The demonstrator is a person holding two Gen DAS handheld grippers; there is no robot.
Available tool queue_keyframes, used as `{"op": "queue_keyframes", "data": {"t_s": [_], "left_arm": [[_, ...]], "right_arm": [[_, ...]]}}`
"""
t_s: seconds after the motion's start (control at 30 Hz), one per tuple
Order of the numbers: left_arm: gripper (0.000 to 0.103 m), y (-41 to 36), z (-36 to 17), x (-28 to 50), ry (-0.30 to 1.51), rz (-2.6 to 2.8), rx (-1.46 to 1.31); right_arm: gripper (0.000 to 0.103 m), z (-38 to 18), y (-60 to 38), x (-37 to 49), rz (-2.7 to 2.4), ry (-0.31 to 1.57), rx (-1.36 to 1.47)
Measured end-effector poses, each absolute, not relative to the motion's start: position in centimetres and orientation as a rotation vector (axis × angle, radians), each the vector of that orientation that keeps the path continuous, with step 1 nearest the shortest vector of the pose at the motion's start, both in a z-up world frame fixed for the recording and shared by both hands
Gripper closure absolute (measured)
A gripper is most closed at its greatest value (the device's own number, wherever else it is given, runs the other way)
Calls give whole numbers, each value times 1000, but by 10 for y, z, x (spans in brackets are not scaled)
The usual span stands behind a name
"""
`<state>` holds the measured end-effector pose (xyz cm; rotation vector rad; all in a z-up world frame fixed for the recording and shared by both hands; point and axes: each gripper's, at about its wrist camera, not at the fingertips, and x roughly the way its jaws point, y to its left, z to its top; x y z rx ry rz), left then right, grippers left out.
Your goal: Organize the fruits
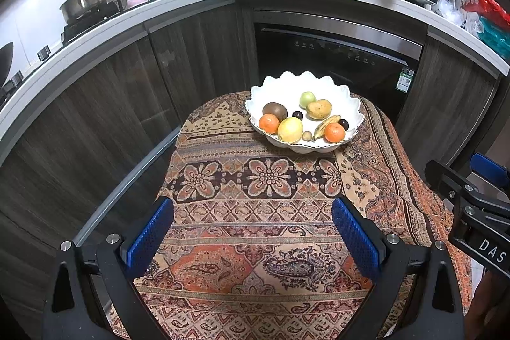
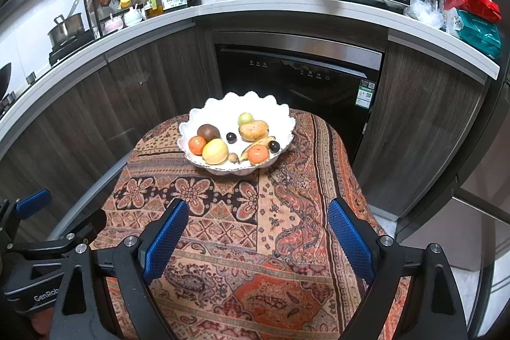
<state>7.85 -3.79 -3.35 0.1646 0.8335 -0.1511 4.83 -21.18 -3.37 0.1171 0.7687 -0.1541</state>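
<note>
All visible fruit lies inside the white scalloped bowl (image 1: 304,113), which stands at the far end of the bench (image 1: 255,212) on the patterned cloth. Contents: kiwi (image 1: 274,110), two mandarins (image 1: 269,123) (image 1: 334,132), lemon (image 1: 290,129), mango (image 1: 319,109), small banana (image 1: 325,125), green fruit (image 1: 307,99), two dark grapes (image 1: 297,115) (image 1: 343,124), one small brown fruit (image 1: 307,135). No fruit lies on the cloth.

Left claw (image 1: 253,236) and right claw (image 2: 256,236): both spread wide, holding nothing, near the bench's near end, well apart from the bowl.

This arrangement fits either fruit gathered into the bowl already, or fruit awaiting sorting out of it.

For any grasp here: approach from above, take outer fruit first, close gently on soft skins, and steady the bowl rim, as round fruit rolls.
</note>
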Motion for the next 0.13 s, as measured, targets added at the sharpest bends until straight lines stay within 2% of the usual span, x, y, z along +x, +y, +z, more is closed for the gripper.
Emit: {"op": "queue_keyframes", "data": {"t_s": [0.13], "left_arm": [[2, -38, -34, 79, 838, -155, 168]], "right_arm": [[13, -34, -212, 48, -155, 769, 118]]}}
